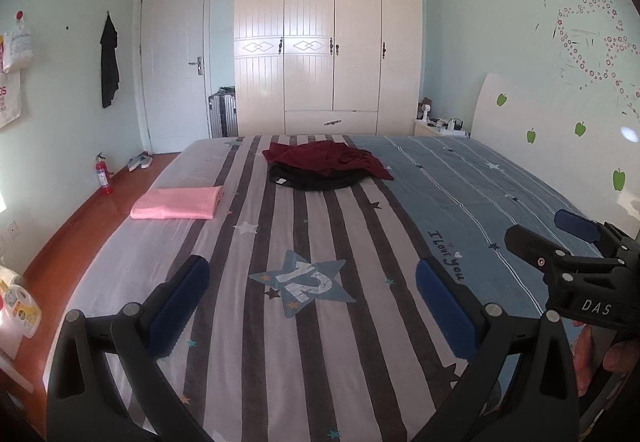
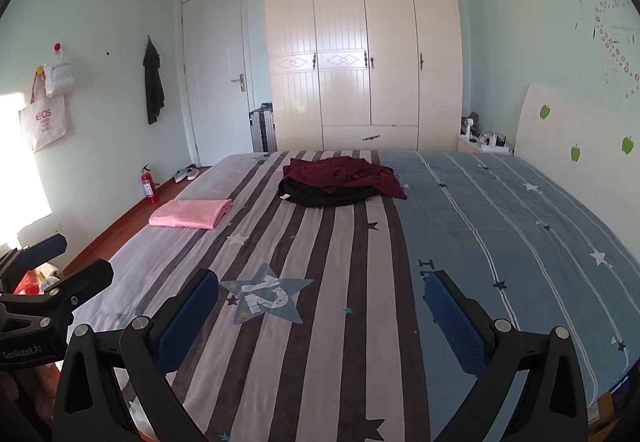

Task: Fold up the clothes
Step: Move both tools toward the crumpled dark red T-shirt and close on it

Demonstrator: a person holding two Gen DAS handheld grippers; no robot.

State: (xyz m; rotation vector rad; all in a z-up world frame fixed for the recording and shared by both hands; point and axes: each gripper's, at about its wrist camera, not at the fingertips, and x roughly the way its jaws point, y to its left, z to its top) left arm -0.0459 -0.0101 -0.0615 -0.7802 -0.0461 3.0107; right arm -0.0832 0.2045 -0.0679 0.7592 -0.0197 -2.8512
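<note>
The bedsheet [image 1: 360, 322] carries "I Love You" in dark script and a large "75" inside a blue star [image 2: 268, 296]. The right gripper [image 1: 576, 238], seen from the left wrist, reads "DAS"; the left gripper [image 2: 52, 262], seen from the right wrist, reads "GenRobot.AI". A tote bag [image 2: 44, 123] on the wall shows "EOS" in red; its smaller lines are unreadable

Folded garment [image 1: 178, 203] left of clothes pile [image 1: 326, 165]
</note>
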